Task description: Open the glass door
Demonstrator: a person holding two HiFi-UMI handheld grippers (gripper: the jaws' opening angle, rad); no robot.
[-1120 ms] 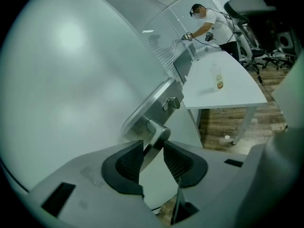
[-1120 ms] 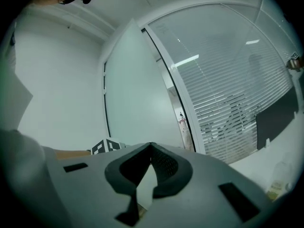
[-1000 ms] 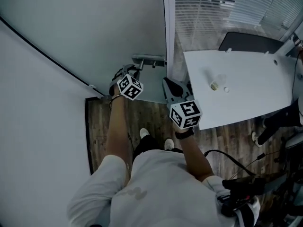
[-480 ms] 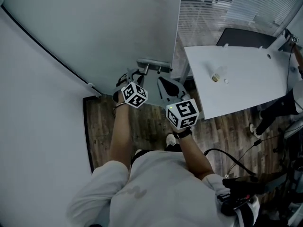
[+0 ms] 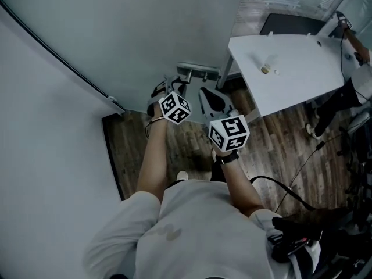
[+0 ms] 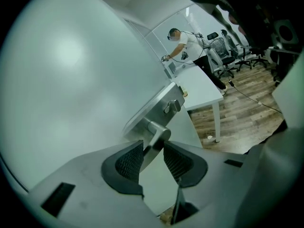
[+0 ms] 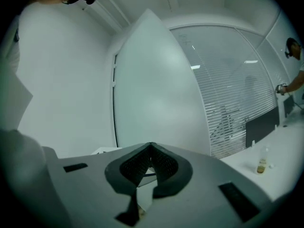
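Glass door (image 5: 145,34) fills the upper left of the head view, a frosted leaf hinged along the dark seam at its left, its free edge close to the corner of the white worktop (image 5: 290,68). Its metal lever handle (image 5: 197,70) sits near that edge. The left hand-held gripper (image 5: 167,89) is clenched on the lever: in the left gripper view the lever (image 6: 154,144) fills the gap between the two ribbed pads. The right hand-held gripper (image 5: 210,97) hangs beside it, touching nothing, and the right gripper view shows its pads (image 7: 142,163) meeting at the tips with nothing between them.

The step in hand looks like swinging the leaf by its handle. The next move calls for keeping that clamp firm and following the door's arc, without letting the lever slip out.

Compared with a second ago, the door's free edge has shifted right in the head view, covering more of the blinds, and both hand-held grippers have travelled with it.
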